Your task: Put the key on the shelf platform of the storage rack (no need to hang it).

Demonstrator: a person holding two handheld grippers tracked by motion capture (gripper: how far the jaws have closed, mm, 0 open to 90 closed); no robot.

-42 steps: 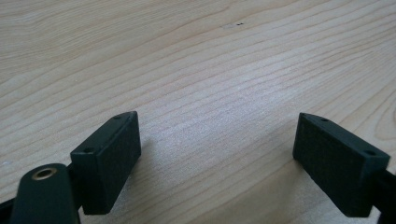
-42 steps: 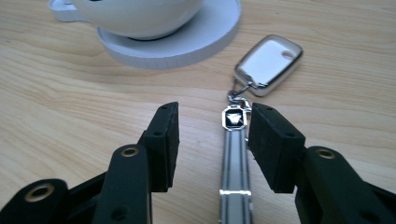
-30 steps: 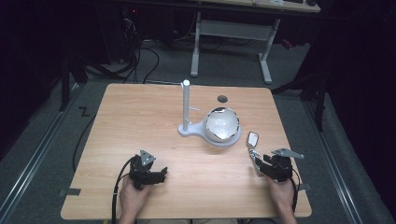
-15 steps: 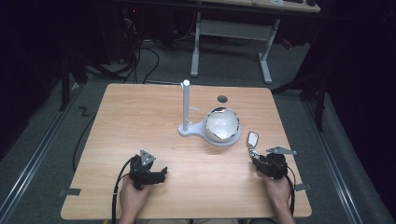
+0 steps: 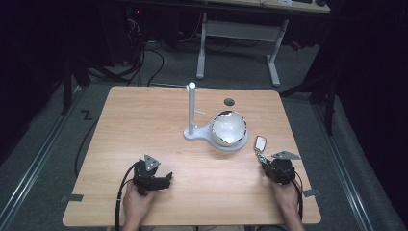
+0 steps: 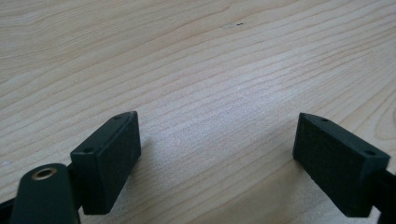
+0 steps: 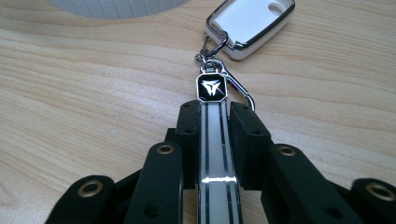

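One bowl [image 5: 229, 129], one stand [image 5: 192, 113], perhaps one keyring [image 5: 260, 144].

Table [image 5: 144, 125] brightly lit, surroundings dark; close views sharp.

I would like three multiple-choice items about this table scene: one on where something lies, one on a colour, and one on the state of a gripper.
1. Where does the key fob lie?
A. right of the bowl
B. behind the stand
C. beside the left gripper

2. What colour is the stand?
A. black
B. white
C. red

3. What does the right gripper do?
A. stands open over bare wood
B. is shut on the strap
C. is shut on the bowl's rim

Answers:
1 A: in the high view the fob sits just right of the bowl.
2 B: its post and base are white.
3 B: its jaws clamp the strap of the fob, while the left gripper is open over the table.
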